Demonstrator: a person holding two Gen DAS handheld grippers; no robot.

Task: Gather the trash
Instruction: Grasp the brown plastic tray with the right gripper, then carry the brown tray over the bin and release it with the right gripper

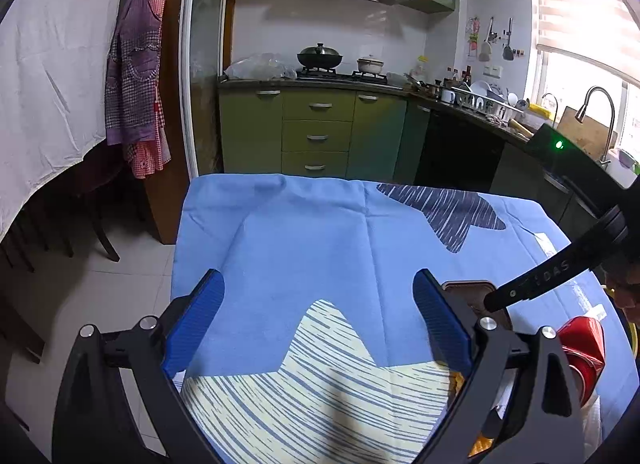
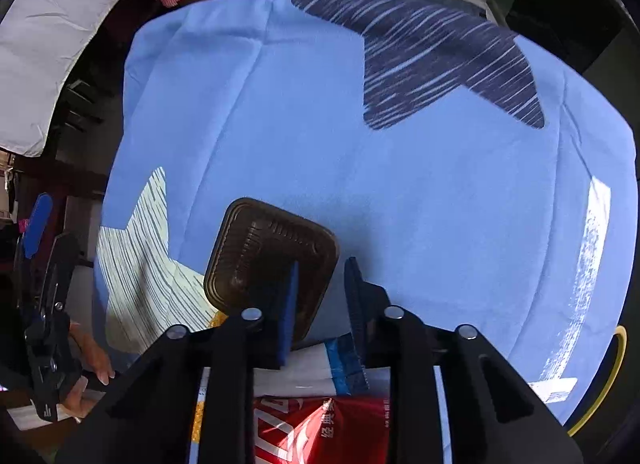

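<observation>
A dark brown plastic tray [image 2: 264, 252] lies on the blue tablecloth [image 2: 360, 168] near the front edge. My right gripper [image 2: 323, 264] points steeply down over the tray's right rim, one blue pad over the tray's inside and the other outside it. The jaws are narrow, and a strip of cloth shows between the rim and the outer finger. In the left wrist view one of its fingers [image 1: 532, 284] reaches the tray [image 1: 466, 290]. My left gripper [image 1: 320, 320] hangs wide open over the cloth, holding nothing.
A red packet [image 2: 320, 424] and a white and blue wrapper [image 2: 316, 368] lie under the right gripper. An orange wrapper [image 2: 218, 320] peeks out beside the tray. A yellow rim [image 2: 616, 360] curves past the table's right edge. Kitchen cabinets [image 1: 316, 136] stand beyond the table.
</observation>
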